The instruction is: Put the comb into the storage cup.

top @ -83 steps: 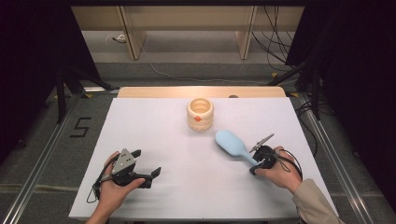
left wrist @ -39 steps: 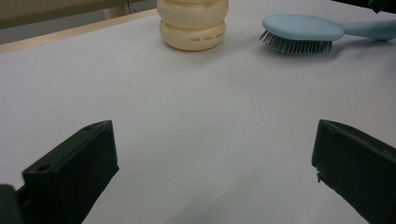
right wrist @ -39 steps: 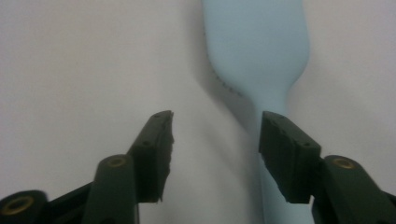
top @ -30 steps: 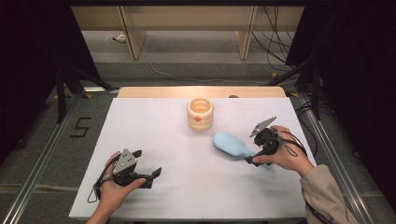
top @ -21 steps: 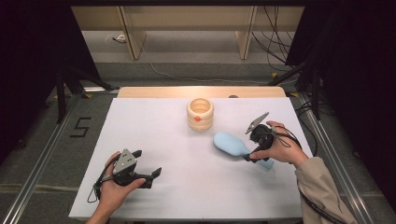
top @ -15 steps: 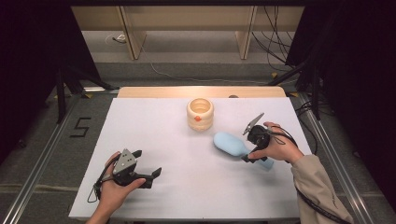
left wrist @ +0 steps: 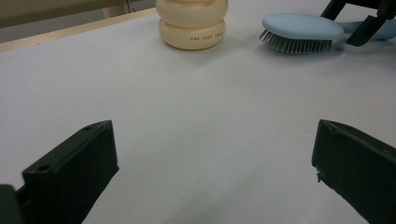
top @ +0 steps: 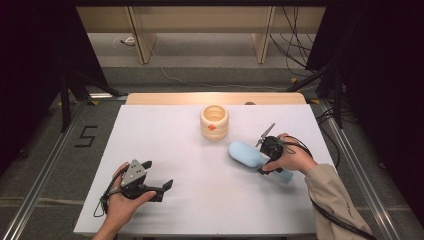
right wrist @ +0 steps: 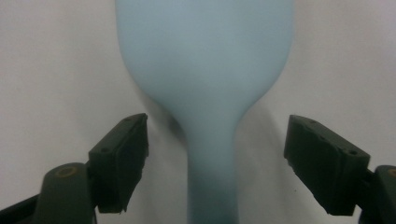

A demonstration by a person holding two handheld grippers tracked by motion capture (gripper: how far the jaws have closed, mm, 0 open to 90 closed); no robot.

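Note:
A light blue hairbrush point(top: 246, 152) lies bristles down on the white table point(top: 190, 150), right of centre, with its handle toward the near right. My right gripper point(top: 265, 162) points down over the brush's neck. In the right gripper view the neck point(right wrist: 210, 154) stands between the two pads, and a gap remains on each side. These jaws have just been closing a little. My right gripper point(right wrist: 222, 161) is open. My left gripper point(top: 159, 174) rests open at the near left with nothing between its fingers. It faces the brush point(left wrist: 299, 30).
A cream ribbed jar point(top: 214, 121) stands at the middle back of the table and also rises ahead in the left gripper view point(left wrist: 192, 23). A wooden strip point(top: 150, 98) runs along the far edge. Cables trail on the floor beyond.
My right gripper has come down and a little to the left, onto the brush's neck. The brush, the jar and my left hand have stayed put.

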